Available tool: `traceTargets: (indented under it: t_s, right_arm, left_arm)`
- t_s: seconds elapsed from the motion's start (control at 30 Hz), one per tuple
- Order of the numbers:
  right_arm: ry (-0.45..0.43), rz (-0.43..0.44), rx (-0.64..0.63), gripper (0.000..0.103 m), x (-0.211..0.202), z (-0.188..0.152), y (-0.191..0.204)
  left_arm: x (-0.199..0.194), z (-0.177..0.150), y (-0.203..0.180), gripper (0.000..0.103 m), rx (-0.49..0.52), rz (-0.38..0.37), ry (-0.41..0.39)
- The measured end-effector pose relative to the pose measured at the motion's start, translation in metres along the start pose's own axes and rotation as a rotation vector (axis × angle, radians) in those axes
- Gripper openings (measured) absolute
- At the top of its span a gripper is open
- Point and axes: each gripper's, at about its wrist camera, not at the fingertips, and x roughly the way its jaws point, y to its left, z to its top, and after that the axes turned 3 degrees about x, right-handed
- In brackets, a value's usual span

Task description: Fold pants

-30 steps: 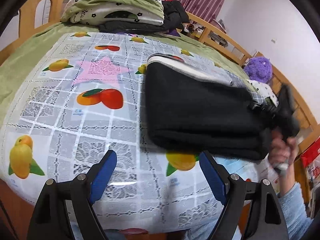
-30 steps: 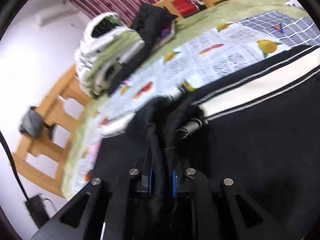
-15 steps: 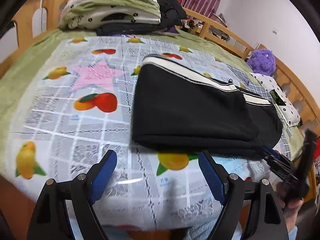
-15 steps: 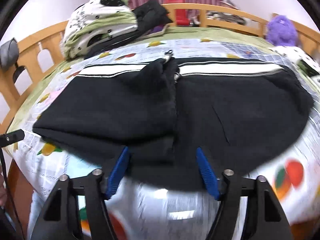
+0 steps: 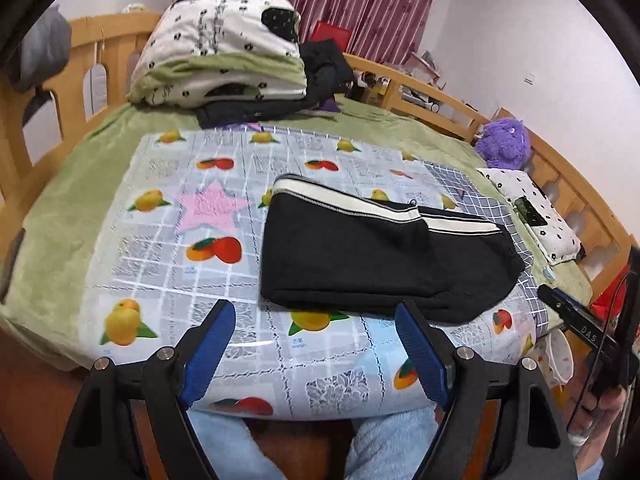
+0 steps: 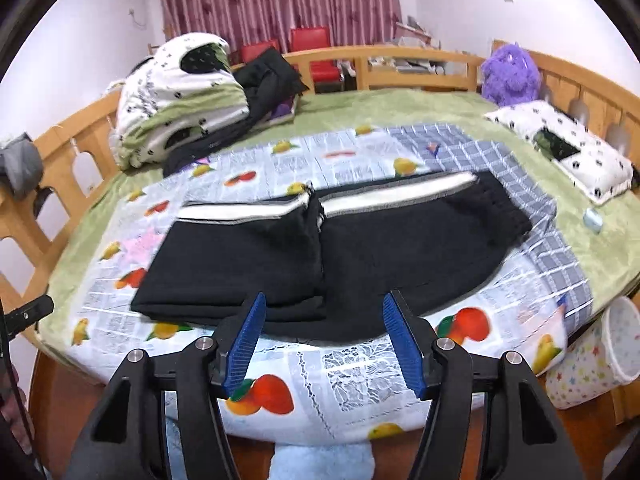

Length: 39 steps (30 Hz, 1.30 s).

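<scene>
The black pants (image 5: 372, 256) with a white side stripe lie folded on the fruit-print cloth (image 5: 172, 248) on the bed. In the right wrist view the pants (image 6: 360, 244) show one folded part lying over the other, with the fold edge down the middle. My left gripper (image 5: 316, 350) is open and empty, held back off the near edge of the bed, left of the pants. My right gripper (image 6: 322, 336) is open and empty, just short of the pants' near edge. The right gripper's body shows at the right edge of the left wrist view.
A stack of folded bedding (image 5: 224, 52) and dark clothes (image 6: 268, 80) sits at the far side. A purple plush toy (image 6: 510, 74) and a spotted pillow (image 6: 568, 148) lie at the right. A wooden rail (image 6: 400, 64) rings the bed. A star-print bin (image 6: 600, 356) stands beside the bed.
My right gripper was shut on the pants' cloth, then let go and drew back. Both grippers have pulled away toward the near edge. The pants now lie flat.
</scene>
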Motion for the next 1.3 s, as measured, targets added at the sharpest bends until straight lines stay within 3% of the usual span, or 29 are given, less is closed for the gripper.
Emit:
traceTargets:
  t_s: [0.2, 0.33, 0.43, 0.67, 0.77, 0.9, 1.03, 1.17, 1.3]
  right_arm:
    - [-0.022, -0.084, -0.061, 0.065, -0.038, -0.007, -0.013]
    - [-0.066, -0.056, -0.024, 0.065, -0.065, -0.019, -0.034]
    - [-0.074, -0.035, 0.013, 0.065, -0.079, -0.024, -0.045]
    - [-0.076, -0.095, -0.01, 0.065, -0.1, -0.026, -0.052]
    - [-0.095, -0.063, 0.02, 0.065, -0.104, -0.022, -0.056]
    - [-0.124, 0.009, 0.041, 0.065, -0.095, -0.015, -0.057]
    - [-0.158, 0.022, 0.027, 0.067, -0.068, -0.004, -0.051]
    - [-0.129, 0.052, 0.043, 0.067, -0.036, 0.004, -0.052]
    - [-0.095, 0.037, 0.071, 0.069, 0.005, 0.003, -0.06]
  left_arm:
    - [-0.029, -0.014, 0.008, 0.08, 0.012, 0.008, 0.009]
    - [-0.042, -0.016, 0.013, 0.08, 0.007, -0.014, 0.022]
    - [-0.051, -0.011, 0.006, 0.08, 0.06, 0.025, -0.002]
    - [-0.057, -0.007, -0.015, 0.08, 0.16, 0.057, -0.018]
    - [-0.053, -0.006, -0.02, 0.08, 0.163, 0.043, -0.023]
    - [-0.035, 0.001, -0.025, 0.08, 0.134, -0.017, -0.039]
    - [-0.005, 0.01, -0.03, 0.081, 0.098, -0.064, -0.025]
    - [0.028, 0.016, -0.034, 0.082, 0.125, -0.037, -0.011]
    - [0.071, 0.015, -0.025, 0.082, 0.083, -0.04, 0.038]
